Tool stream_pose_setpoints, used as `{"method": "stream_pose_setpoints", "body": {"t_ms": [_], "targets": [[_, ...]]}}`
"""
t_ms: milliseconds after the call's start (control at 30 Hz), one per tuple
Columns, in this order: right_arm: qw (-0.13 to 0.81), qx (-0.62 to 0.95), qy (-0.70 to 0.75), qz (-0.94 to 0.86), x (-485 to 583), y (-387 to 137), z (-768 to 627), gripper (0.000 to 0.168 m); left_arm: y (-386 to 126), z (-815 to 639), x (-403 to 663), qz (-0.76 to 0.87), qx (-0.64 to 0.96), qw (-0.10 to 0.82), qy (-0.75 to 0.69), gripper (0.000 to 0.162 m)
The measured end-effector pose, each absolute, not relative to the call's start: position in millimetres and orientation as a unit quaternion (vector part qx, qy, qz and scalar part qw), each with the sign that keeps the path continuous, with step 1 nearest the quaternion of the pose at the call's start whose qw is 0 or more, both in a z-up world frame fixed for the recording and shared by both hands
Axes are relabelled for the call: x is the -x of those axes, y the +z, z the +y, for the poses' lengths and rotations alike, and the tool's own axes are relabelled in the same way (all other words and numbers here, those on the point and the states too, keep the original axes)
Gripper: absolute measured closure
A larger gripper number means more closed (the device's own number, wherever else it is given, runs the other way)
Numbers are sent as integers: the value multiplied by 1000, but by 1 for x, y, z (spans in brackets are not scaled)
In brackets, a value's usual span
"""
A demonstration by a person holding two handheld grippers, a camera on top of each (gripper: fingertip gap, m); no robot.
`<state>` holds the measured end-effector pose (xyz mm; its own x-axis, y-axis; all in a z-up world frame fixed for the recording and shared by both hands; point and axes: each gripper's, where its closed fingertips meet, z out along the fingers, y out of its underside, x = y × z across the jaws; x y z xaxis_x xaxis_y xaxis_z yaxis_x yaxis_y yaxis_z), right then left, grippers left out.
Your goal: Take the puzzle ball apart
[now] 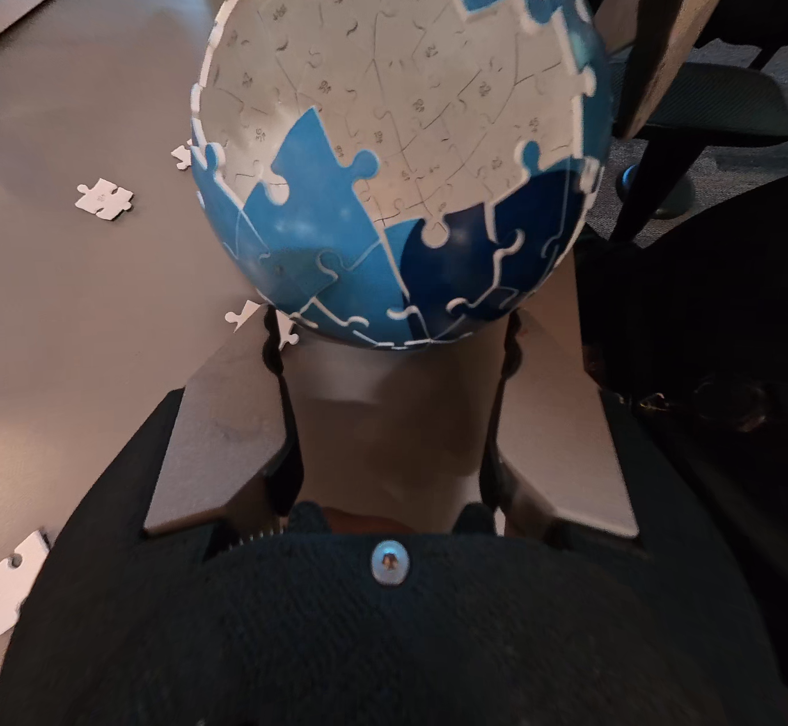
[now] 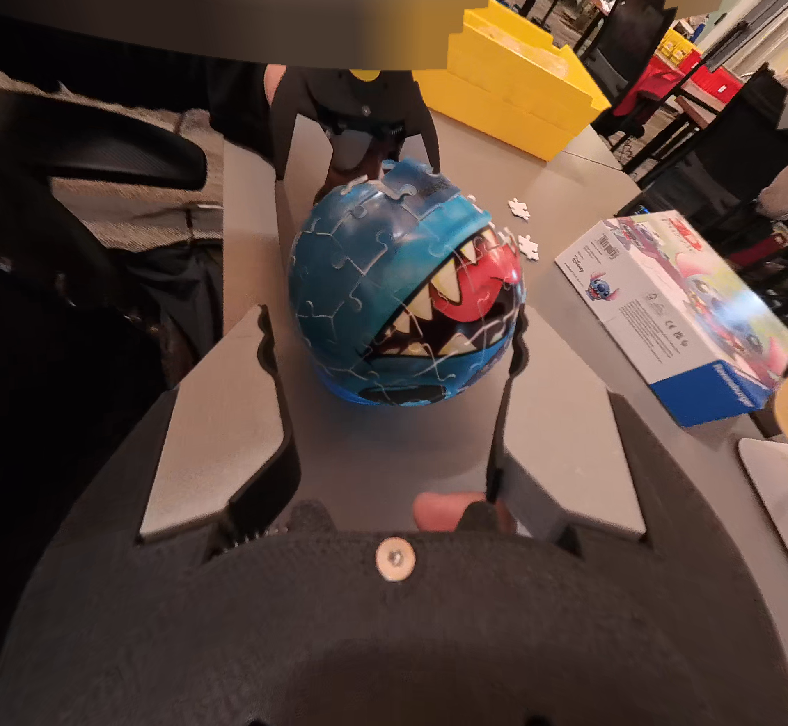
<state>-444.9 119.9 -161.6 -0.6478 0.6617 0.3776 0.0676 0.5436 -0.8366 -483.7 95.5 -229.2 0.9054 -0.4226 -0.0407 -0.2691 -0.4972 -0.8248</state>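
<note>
- Between both claws: hollow blue plastic puzzle ball (image 2: 405,300), on the grey table (image 2: 563,322), open side facing the left claw (image 1: 390,317) for access.
- Left claw spread, ball's lower edge between its tips.
- Right claw (image 2: 390,335) spread, flanking the ball; contact unclear.
- Left of left claw: loose white pieces (image 1: 103,199).

Blue puzzle ball (image 2: 405,292), partly dismantled, white hollow inside showing, on table

Glossy plastic puzzle ball (image 2: 401,300), matt grey table (image 1: 98,279), printed cardboard box (image 2: 678,322)

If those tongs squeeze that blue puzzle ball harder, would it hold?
Probably not: the blue plastic puzzle ball is an open hollow shell of thin interlocking pieces, so it likely flexes or pops apart. Being round, it would probably roll if released.
</note>
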Motion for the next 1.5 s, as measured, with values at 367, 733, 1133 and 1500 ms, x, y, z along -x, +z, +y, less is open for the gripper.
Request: {"method": "stream_pose_setpoints", "body": {"t_ms": [367,733,1133,1500], "targets": [[334,252,431,-799,460,-174,125,61,-225,95,485,193,856,469,-95,59],[274,292,506,-764,462,-176,129,62,-221,95,486,187,851,480,-102,59],[269,294,520,-755,462,-171,129,64,-222,94,486,186,852,479,-100,59],[260,299,528,-751,461,-171,129,64,-222,92,485,193,852,479,-89,56]]}}
